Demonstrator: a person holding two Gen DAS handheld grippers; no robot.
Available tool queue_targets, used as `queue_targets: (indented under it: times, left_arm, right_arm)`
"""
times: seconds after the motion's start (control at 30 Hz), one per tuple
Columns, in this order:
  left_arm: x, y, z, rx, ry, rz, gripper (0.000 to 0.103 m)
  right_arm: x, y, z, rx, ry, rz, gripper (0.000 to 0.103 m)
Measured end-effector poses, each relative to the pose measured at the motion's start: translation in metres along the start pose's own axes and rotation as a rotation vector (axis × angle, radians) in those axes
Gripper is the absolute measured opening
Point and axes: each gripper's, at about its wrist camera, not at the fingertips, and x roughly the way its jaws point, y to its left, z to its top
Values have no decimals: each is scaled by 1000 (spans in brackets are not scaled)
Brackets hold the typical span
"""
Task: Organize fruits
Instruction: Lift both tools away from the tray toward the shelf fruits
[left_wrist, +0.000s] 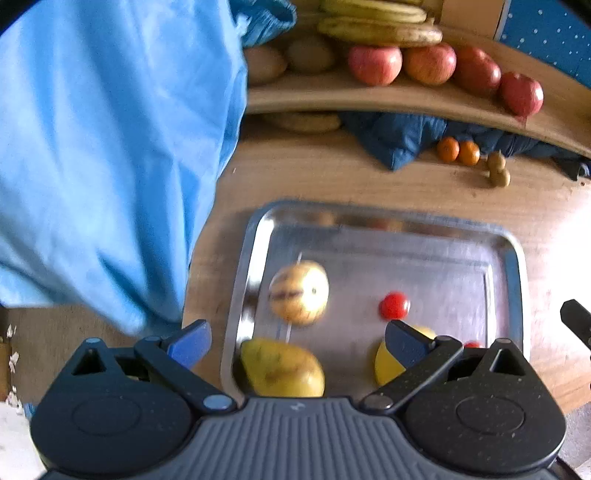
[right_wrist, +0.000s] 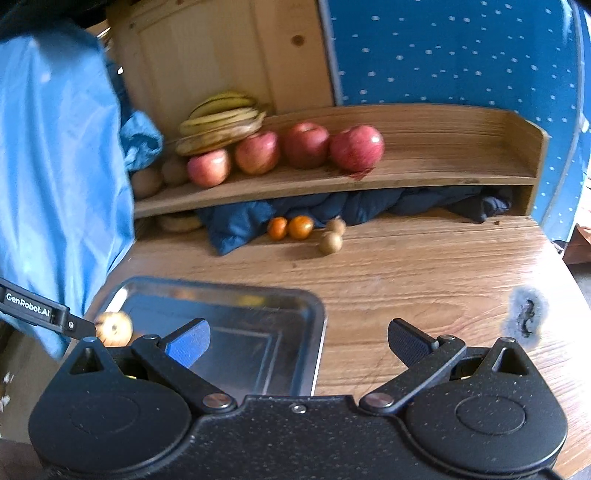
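Left gripper (left_wrist: 297, 341) spread wide, holding nothing, poised over the near end of the metal tray (left_wrist: 515, 280); right gripper (right_wrist: 299, 338) likewise released and empty, hanging over the tray's right rim (right_wrist: 320, 332) and the bare wooden table (right_wrist: 424, 280).

Fruit left in the tray: a pale striped melon-like fruit (left_wrist: 298, 291), round, skin looks smooth and firm, likely to roll on the steel; a yellow-green mango (left_wrist: 282, 369) at the near left corner, heavier by the look, probably soft enough to bruise, best taken across its narrow middle; a yellow fruit (left_wrist: 386, 363) half hidden behind the left gripper's right finger; a cherry tomato (left_wrist: 394, 305), small, thin-skinned, needs a gentle close; a second red one just shows beside the finger, too hidden to judge.

Surroundings: wooden shelf (right_wrist: 406, 173) at the table's back carries bananas (right_wrist: 221, 118) stacked over four red apples (right_wrist: 356, 147), brownish fruit to their left; shelf's right half free. Under it a dark blue cloth (right_wrist: 258, 218), two small oranges (right_wrist: 291, 227) and two small brown fruits (right_wrist: 330, 242) loose on the table. Light blue fabric (left_wrist: 110, 147) fills the left of both views. Frames blurred by motion.
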Motion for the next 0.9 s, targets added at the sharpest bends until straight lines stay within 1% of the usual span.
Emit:
queue_targets:
  times: [0.2,0.27,0.3,0.5,0.7,0.77,0.9]
  left_arm:
    - [6,-12,33,13,-28,-24,102]
    - [10,-15,41,12,-27,-35,102]
    - [12,-17,45,12,-13,-40,102]
    - [15,-17,64,-20,-92,-86,102]
    - [29,-27,81,-11,-84,-116,102]
    - [34,-32,85,-10,-91,-136,102]
    - [39,-42,94,-17,-148,-202,102]
  right_arm:
    - [16,-9,9,25,4,-14,102]
    - [19,-10,12,25,7,-24,102]
    - [21,-10,13,25,10,-30,102]
    - [34,-12,14,43,36,-47,102]
    - [48,-6,13,23,64,-54,102]
    - [54,-4,14,15,72,-60,102]
    - [64,-4,18,0,75,-66,102]
